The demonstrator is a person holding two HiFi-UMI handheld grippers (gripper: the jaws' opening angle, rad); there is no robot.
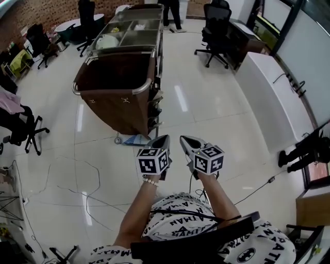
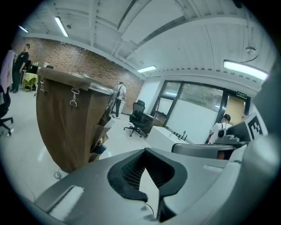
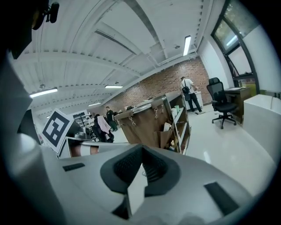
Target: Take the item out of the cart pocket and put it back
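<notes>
One cart (image 1: 146,84) is recorded, standing on the pale tiled floor (image 1: 216,124); every place below is given relative to it. One brown bag (image 1: 124,105) is hung on its near end, and a divided tray (image 1: 136,37) is carried on top. Along the side that faces right in the head view, open shelves (image 3: 181,118) and brown side pockets (image 3: 165,138) are seen, with several things stowed in them. The item (image 3: 167,127) is taken to be the pale piece standing up out of one pocket; which stowed thing is meant cannot be settled for certain. It is lodged in the pocket, well apart from both grippers.

Two grippers are counted, each fitted with one marker cube (image 1: 152,161). They are held side by side off the cart's near end, well short of it and pointed towards it. The left gripper (image 1: 161,139) is seen with its jaws closed tip to tip and nothing between them. The right gripper (image 1: 185,140) is likewise closed tight, and nothing is gripped.

One blue-and-white object (image 1: 135,139) is noted on the floor just beside the cart's near foot. At least four black office chairs (image 1: 214,33) are counted, well apart from the cart on either side. One person (image 1: 172,13) is noted standing beyond its far end.
</notes>
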